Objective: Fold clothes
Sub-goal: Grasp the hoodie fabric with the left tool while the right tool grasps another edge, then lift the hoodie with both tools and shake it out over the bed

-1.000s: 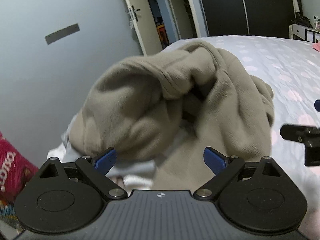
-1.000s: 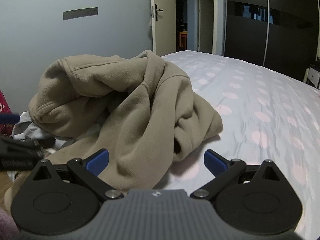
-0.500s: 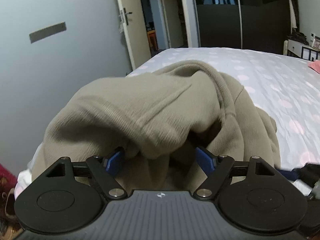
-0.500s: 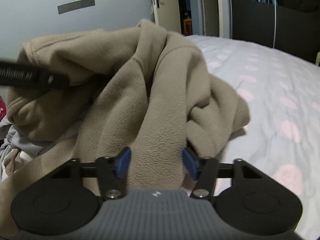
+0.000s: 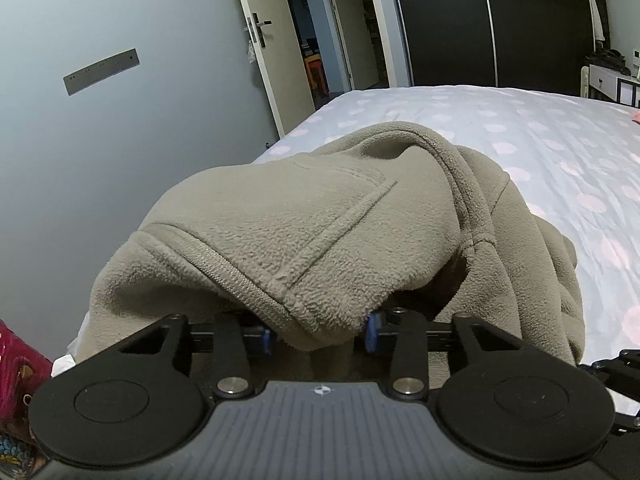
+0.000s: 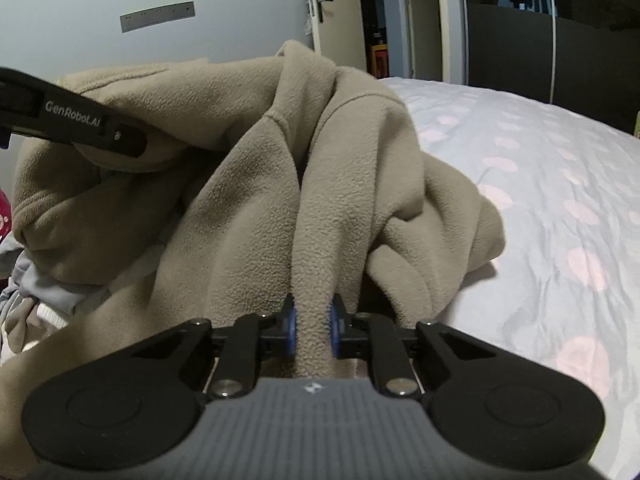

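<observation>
1. Right gripper (image 6: 312,330) – pads pinched tight on a vertical fold of the beige fleece (image 6: 248,168), which rises straight ahead of it.
2. Left gripper (image 5: 318,334) – jaws closed partway on the fleece's stitched hem (image 5: 248,292); bulk heaped ahead.
3. Right of both: bare spotted bed (image 6: 560,216). Left: grey clothes (image 6: 44,292) at bed edge, wall (image 5: 100,128) behind.

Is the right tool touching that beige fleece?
Touching. The right wrist view shows the right tool shut on a fold of the fleece.
</observation>
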